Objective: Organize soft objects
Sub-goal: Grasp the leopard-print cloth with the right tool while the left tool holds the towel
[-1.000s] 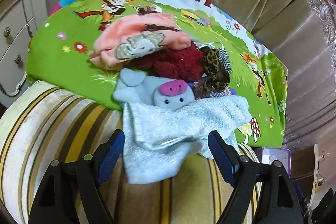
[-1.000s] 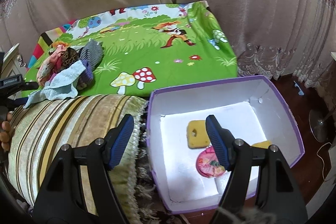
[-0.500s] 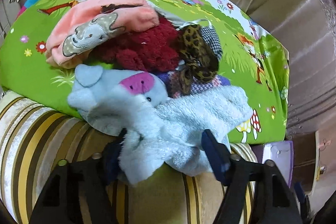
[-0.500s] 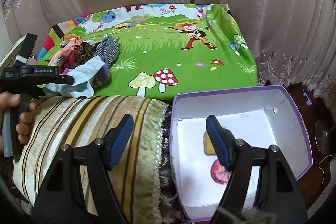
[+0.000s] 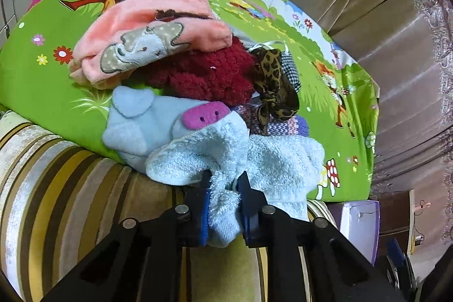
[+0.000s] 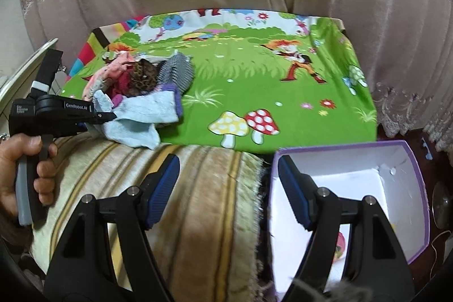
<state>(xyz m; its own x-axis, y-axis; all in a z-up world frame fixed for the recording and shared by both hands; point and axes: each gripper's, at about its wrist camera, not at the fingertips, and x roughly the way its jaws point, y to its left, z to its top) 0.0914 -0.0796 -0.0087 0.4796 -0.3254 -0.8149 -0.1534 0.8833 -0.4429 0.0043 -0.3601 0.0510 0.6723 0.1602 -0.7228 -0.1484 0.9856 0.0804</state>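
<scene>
Terry cloth, pale blue, is bunched between the pads of my left gripper (image 5: 223,205): the jaws are clamped together on a fold of the light-blue towel (image 5: 254,157), with nap bulging out above and below the pads. The towel lies at the near edge of the green cartoon sheet (image 5: 42,87), draped partly over the striped cushion (image 5: 70,174), and its far side rests against the blue plush pig (image 5: 147,118). Behind the pig sit the pink elephant cloth (image 5: 153,36), a dark red fleece (image 5: 206,72) and a leopard-print strip (image 5: 274,84), all in one heap.

My right gripper (image 6: 228,188) holds nothing; its fingers stand well apart, over the gap between the striped cushion and the purple-rimmed box (image 6: 416,160). The box is open-topped and sits just beside the cushion's fringed end.

Step in hand, as I judge it: the grasp on the first item of the heap is made; the lift is not yet begun.

Next move, as I judge it:
1. Raise the towel clear of the pig, so that nothing is dragged along.
2. Carry it across to the box.
3. Release it there.

Caution: only one fold is pinched; the loose remainder may snag the heap.
</scene>
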